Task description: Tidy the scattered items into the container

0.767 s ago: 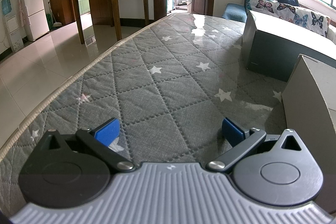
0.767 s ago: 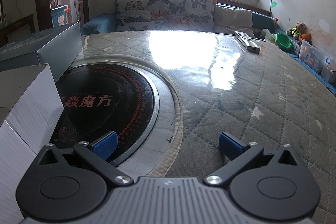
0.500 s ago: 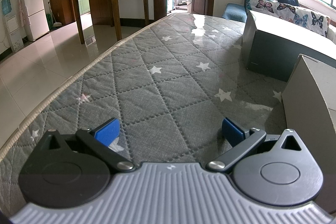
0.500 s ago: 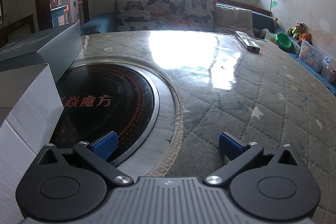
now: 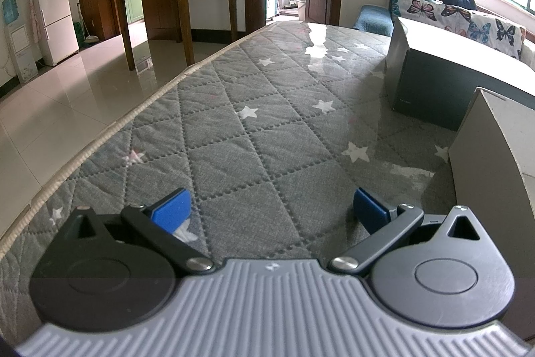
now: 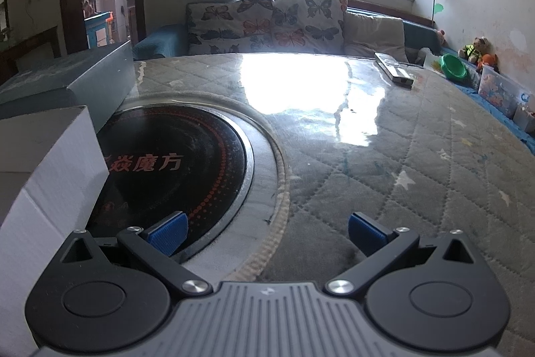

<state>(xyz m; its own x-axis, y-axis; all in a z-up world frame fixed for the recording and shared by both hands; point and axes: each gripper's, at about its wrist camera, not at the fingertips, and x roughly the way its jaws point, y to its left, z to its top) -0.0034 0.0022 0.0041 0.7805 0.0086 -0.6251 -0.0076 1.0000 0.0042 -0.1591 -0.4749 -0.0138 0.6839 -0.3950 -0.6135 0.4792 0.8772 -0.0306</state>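
Grey quilted star-patterned table cover [image 5: 267, 129] is lying under both the left gripper [image 5: 271, 206] and the right gripper [image 6: 267, 230], each gaping wide and holding nothing, while the white cardboard box [image 6: 43, 169] at near left, judged light and crushable, is inviting a wall-edge grasp.

Right gripper [image 6: 265, 228] agape over cooktop [image 6: 174, 169]

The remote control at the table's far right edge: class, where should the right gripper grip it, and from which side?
Grip the remote control across its narrow width near mid-length, coming from above: it lies flat on the quilted table cover, long and slim. The right gripper is open and empty.
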